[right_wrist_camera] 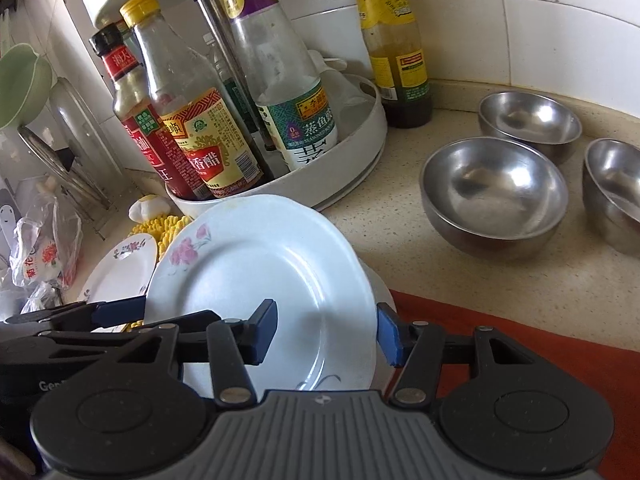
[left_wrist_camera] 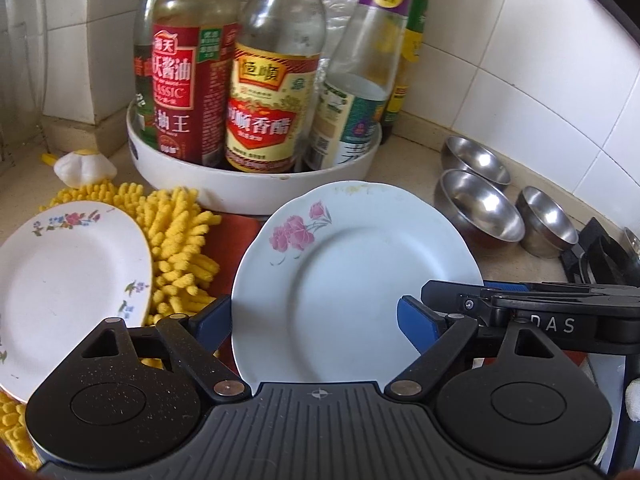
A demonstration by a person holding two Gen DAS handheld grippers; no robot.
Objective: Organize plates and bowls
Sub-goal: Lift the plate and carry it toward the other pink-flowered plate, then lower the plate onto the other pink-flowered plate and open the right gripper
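A white plate with pink flowers (left_wrist_camera: 352,264) (right_wrist_camera: 256,264) hangs tilted above the red cloth in front of both cameras. My right gripper (right_wrist_camera: 326,332) is shut on its right rim, one pad inside the well and the other against the outer edge; the left wrist view shows it (left_wrist_camera: 430,294) at the plate's right. My left gripper (left_wrist_camera: 316,316) (right_wrist_camera: 172,312) stands wide open across the left rim. A second plate with small flowers (left_wrist_camera: 68,280) (right_wrist_camera: 120,268) rests on a yellow mop cloth (left_wrist_camera: 176,232). Three steel bowls (left_wrist_camera: 484,204) (right_wrist_camera: 496,188) stand empty at the right.
A white turntable tray (left_wrist_camera: 248,192) (right_wrist_camera: 360,152) full of sauce bottles stands right behind the plate. A red cloth (right_wrist_camera: 520,340) covers the near counter. A stove grate (left_wrist_camera: 600,256) lies at the far right, and plastic bags (right_wrist_camera: 40,256) and glass lids at the far left.
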